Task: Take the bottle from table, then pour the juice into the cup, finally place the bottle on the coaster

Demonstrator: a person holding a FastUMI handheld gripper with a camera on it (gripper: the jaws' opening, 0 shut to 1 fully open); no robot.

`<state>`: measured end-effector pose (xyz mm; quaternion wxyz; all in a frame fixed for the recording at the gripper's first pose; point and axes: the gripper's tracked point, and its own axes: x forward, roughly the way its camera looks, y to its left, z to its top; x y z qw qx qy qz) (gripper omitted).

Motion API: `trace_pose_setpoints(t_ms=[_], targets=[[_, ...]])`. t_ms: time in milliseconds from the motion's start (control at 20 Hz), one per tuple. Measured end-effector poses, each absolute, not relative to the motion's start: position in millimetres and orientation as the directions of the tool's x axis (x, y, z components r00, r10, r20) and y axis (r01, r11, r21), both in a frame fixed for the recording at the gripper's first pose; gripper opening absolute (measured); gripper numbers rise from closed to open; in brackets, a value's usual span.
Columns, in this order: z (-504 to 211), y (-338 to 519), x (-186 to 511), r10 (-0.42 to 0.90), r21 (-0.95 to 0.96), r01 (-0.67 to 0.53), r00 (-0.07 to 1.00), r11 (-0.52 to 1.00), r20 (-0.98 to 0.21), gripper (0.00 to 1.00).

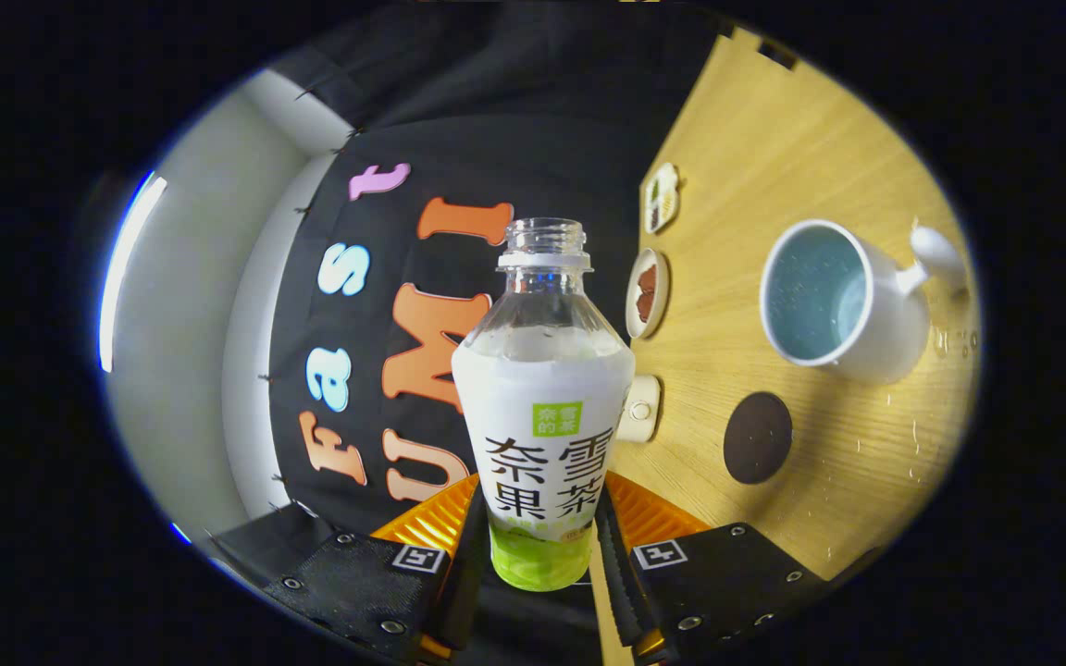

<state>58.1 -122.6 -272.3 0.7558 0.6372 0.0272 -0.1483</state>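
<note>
Fingers [538,546] clamped on the juice bottle [542,407] — both pads pressing its lower body, one each side, just above the green base. Bottle is off the desk [774,139], cap off, neck open. The view is rolled: the desk runs like a wall beside the bottle, so the bottle is probably tilted over toward the mug. No stream visible at the mouth.

Step in hand, my read: pouring, or lining up for it.

- Grip is low on the bottle, so the top can swing — keep the squeeze steady, roll slowly.
- Dark round coaster [757,437] lies on the desk nearest the fingers, just short of the mug. That's the final drop spot; keep drips off it.
- White mug [834,301], pale blue inside, sits beyond the coaster, handle pointing away from the bottle. Mouth of bottle is not over its rim yet, as far as I can tell — close that gap before tipping further.
- Droplets on the desk around the mug — aim for the mug's centre, not the rim.
- Small dishes [648,292] along the desk's far edge, well clear.
</note>
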Motion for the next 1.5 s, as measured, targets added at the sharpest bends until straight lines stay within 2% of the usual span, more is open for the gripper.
trace_pose_setpoints(t_ms=[100,300,600,850,1100,1500], targets=[[-260,-122,67,-0.194,0.914,0.247,0.962,0.323,-0.191,0.59],[-241,-121,76,-0.2,0.779,0.226,0.971,0.585,-0.132,0.59],[-225,-120,87,-0.218,0.466,0.228,0.973,0.855,-0.077,0.59],[-228,-125,96,-0.241,0.246,0.255,0.967,0.935,-0.084,0.59],[-246,-142,99,-0.298,0.085,0.31,0.946,0.947,-0.13,0.59],[-317,-142,102,-0.313,-0.074,0.306,0.893,0.949,-0.324,0.6]])
